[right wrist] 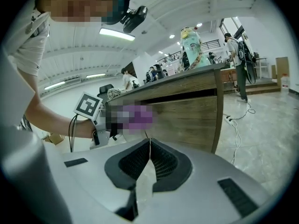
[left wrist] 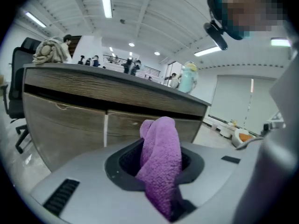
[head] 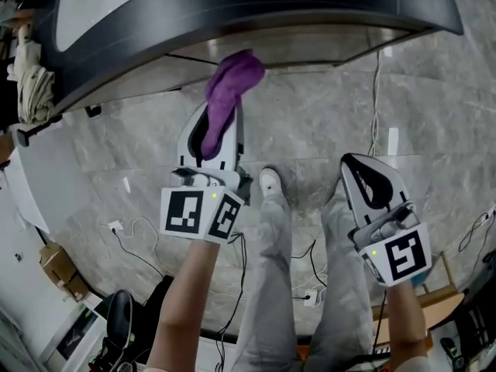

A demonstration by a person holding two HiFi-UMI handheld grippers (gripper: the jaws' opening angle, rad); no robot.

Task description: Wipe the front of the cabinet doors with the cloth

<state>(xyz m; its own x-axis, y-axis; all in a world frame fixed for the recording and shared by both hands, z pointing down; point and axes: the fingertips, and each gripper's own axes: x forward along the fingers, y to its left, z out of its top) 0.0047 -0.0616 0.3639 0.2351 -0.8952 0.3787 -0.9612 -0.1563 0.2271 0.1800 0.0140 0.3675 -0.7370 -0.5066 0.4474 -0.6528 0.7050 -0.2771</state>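
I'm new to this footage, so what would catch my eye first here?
The purple cloth stands out, bunched and clamped in the left claw, which points at the wooden cabinet doors. The right claw is shut on nothing, at the head view's right, over the grey marbled floor.

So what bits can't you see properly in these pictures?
- Left gripper view: the purple cloth, clamped in the left gripper, covers part of the cabinet doors; whether it touches them cannot be told.
- Head view: the overhanging countertop hides most of the doors.
- Right gripper view: a mosaic patch blurs the cloth; the shut right gripper cuts off the cabinet's lower part.
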